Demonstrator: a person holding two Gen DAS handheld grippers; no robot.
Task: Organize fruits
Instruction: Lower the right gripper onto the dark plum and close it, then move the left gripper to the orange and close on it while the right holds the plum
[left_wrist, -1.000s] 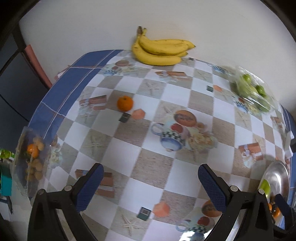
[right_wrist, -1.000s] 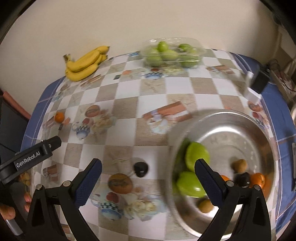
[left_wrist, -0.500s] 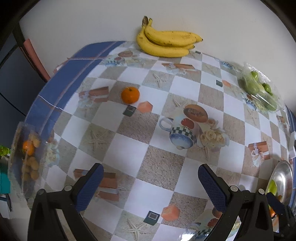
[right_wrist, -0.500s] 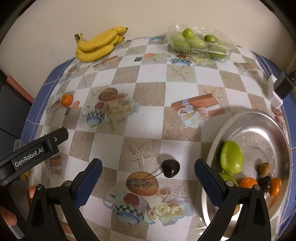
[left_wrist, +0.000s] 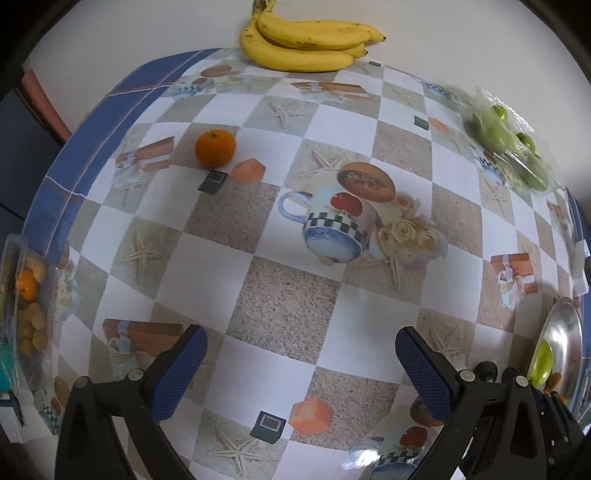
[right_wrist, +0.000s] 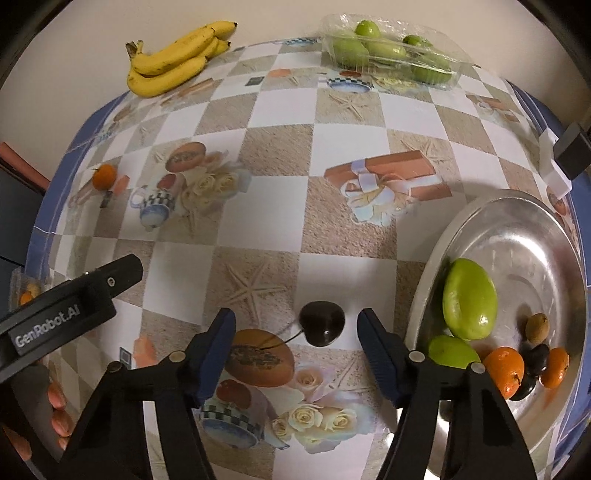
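The right gripper (right_wrist: 295, 328) has dropped toward the dark cherry (right_wrist: 322, 328) just left of the steel plate (right_wrist: 517, 229), its jaws just narrowed to half-open around it without touching, so a pickup looks imminent.

I see the surface (right_wrist: 332, 155) checked in white and sandy beige with a blue border — printed with starfish, mugs and roses. A dark cherry (right_wrist: 322, 327) sits there; yellow bananas (right_wrist: 173, 61), a silver plate (right_wrist: 517, 236) holding green and orange fruit — my tool's pads (right_wrist: 218, 354) are blue.
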